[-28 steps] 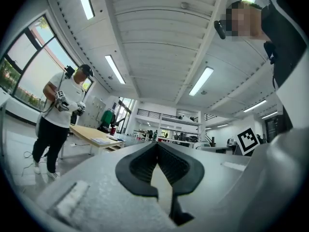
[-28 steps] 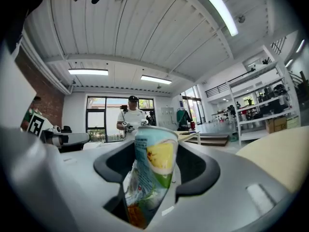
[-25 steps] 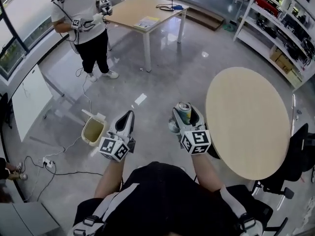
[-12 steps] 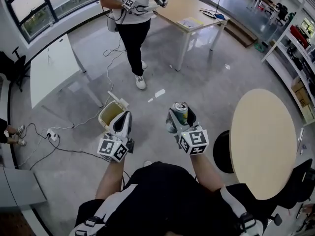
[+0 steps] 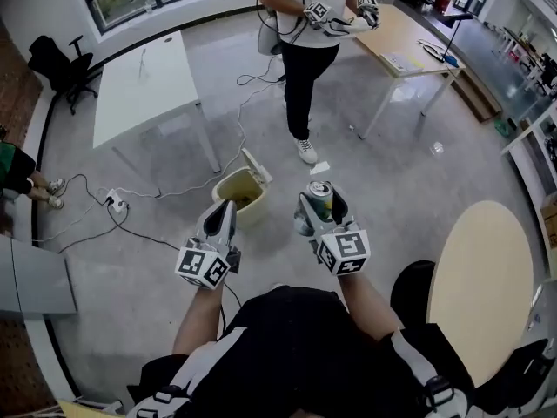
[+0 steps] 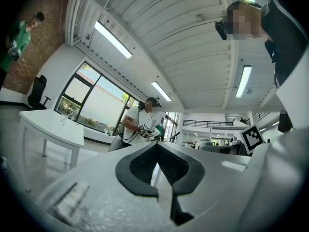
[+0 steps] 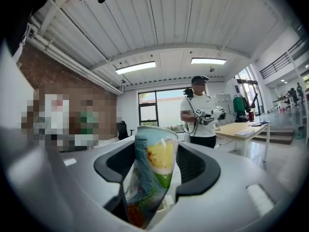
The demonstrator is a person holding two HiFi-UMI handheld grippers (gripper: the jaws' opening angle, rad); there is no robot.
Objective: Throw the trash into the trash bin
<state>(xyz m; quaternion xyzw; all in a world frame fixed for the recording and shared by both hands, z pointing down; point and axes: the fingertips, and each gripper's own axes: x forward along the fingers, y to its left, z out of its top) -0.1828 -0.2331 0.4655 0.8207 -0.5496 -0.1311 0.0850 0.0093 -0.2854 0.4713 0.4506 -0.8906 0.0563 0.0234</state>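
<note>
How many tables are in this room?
3, all seen in the head view: a white table at the upper left, a wooden table at the upper right, and a round table at the lower right. More may be out of sight.

Trash bin (image 5: 252,205) partly behind left gripper (image 5: 221,209), standing person (image 5: 306,50) cropped at top

can (image 5: 322,196) glossy printed metal; trash bin (image 5: 224,182) matt beige plastic; floor (image 5: 392,177) polished, reflective

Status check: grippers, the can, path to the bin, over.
Left gripper shut, empty. Right gripper shut on can, upright in jaws. Trash bin lid up, on floor ahead; cable beside it, person standing beyond.
</note>
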